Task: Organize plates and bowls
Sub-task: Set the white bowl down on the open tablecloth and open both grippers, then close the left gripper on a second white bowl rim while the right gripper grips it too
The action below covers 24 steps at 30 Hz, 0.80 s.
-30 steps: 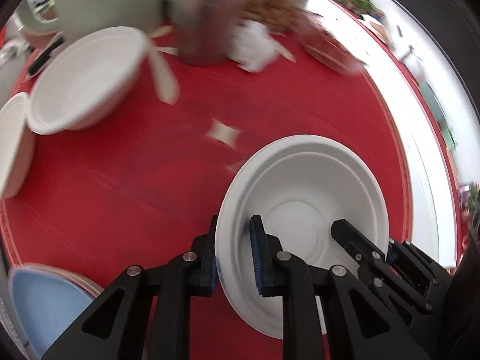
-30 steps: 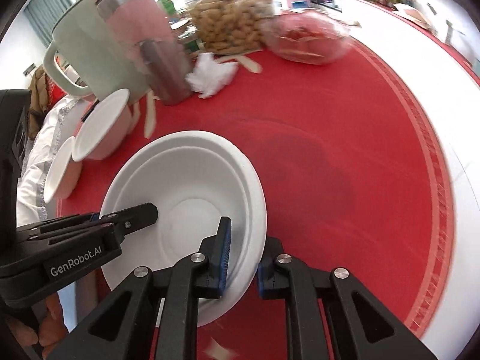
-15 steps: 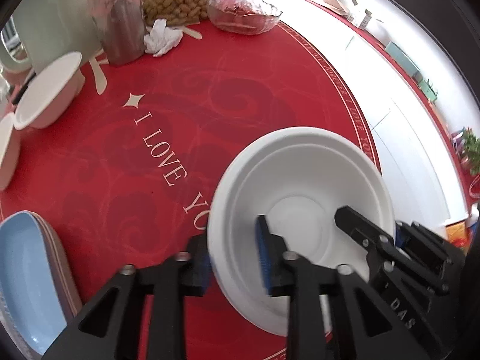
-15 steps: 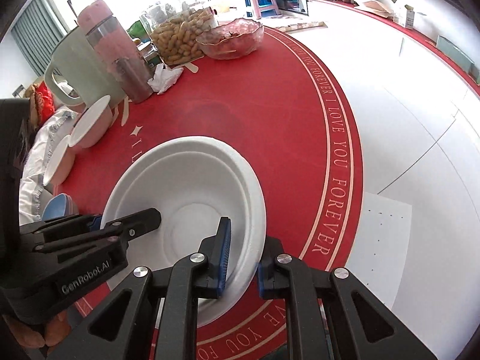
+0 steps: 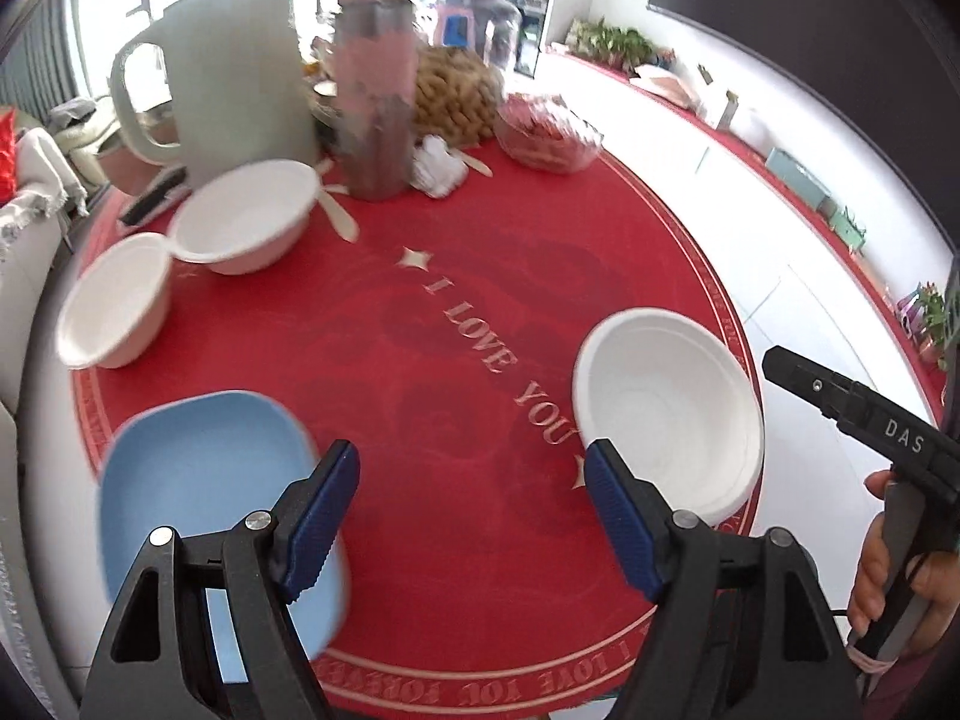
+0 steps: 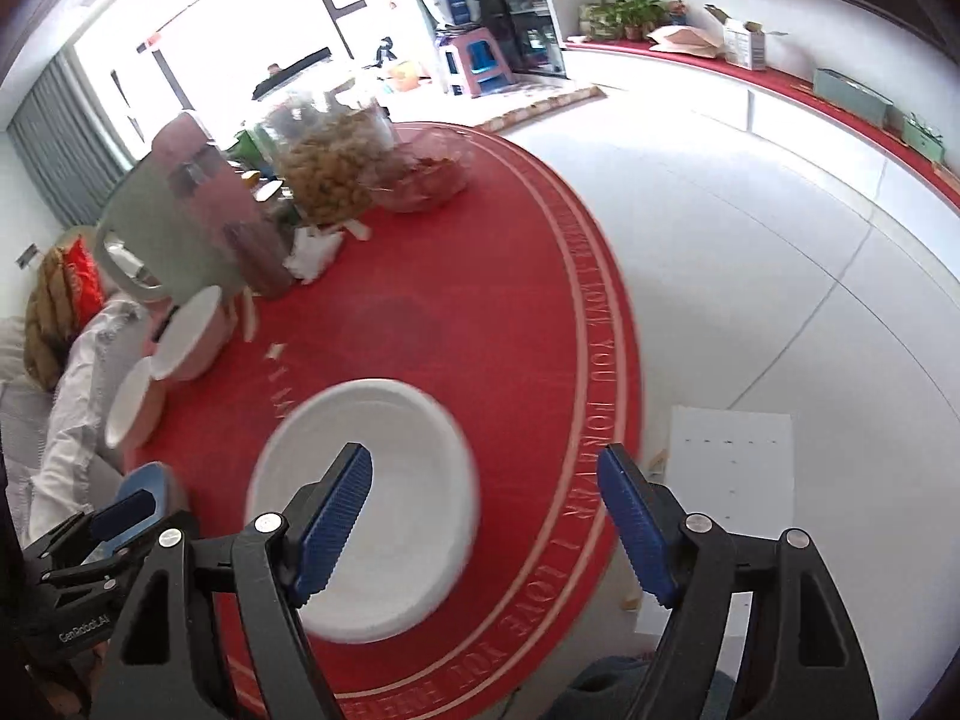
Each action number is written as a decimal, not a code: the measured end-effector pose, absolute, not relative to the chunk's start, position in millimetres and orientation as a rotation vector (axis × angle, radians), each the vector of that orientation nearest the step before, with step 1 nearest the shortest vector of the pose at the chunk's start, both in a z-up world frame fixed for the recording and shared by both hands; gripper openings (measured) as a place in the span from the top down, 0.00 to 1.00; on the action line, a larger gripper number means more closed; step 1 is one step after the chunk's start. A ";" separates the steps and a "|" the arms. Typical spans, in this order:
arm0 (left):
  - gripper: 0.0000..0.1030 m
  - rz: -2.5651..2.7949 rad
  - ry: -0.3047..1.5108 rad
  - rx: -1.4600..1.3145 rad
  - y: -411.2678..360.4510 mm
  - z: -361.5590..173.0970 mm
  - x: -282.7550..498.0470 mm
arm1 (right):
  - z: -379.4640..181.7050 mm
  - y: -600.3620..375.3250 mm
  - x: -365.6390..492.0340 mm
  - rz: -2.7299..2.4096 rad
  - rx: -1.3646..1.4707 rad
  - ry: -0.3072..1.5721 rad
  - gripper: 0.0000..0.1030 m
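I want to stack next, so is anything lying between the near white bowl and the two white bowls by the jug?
Nothing visible blocks it. Between the near white bowl and the two white bowls lies only bare red tablecloth. The blue plate sits off to the side, and both hand-held grippers are open, empty.

Surface (image 5: pixel 384 324): red round cloth, gold "I LOVE YOU" lettering, gold ring border, faint darker swirl pattern. Fingers (image 5: pixel 618 516): black frames, blue ribbed pads. Bowl right of the left fingers (image 5: pixel 666 414): plain white. Two bowls far ahead-left (image 5: pixel 240 216): white inside, pinkish outside. Plate by left finger (image 5: pixel 198 468): light blue. Jug (image 5: pixel 240 72): pale green. Bottle (image 5: pixel 375 96): pink, dark lower half.
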<state>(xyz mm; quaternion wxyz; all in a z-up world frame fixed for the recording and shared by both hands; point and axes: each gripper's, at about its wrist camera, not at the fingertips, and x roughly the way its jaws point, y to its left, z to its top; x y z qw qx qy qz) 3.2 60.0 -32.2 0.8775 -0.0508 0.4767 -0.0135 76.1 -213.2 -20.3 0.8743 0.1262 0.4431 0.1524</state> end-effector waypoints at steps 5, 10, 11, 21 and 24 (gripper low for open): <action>0.22 -0.023 0.962 -0.143 87.7 -16.5 -16.7 | -6.1 -180.9 66.7 0.384 0.232 0.920 0.24; 0.22 0.008 0.912 -0.153 116.9 3.2 -25.5 | 12.0 -141.3 59.1 0.460 0.189 0.913 0.24; 0.21 0.013 0.906 -0.155 123.3 6.7 -26.1 | 14.4 -134.3 59.1 0.470 0.183 0.912 0.24; 0.21 0.087 0.887 -0.180 210.2 44.6 4.1 | 34.9 -58.2 80.8 0.560 0.136 0.961 0.24; 0.21 0.075 0.923 -0.177 236.1 44.8 25.4 | 29.9 -33.3 101.8 0.568 0.154 1.025 0.24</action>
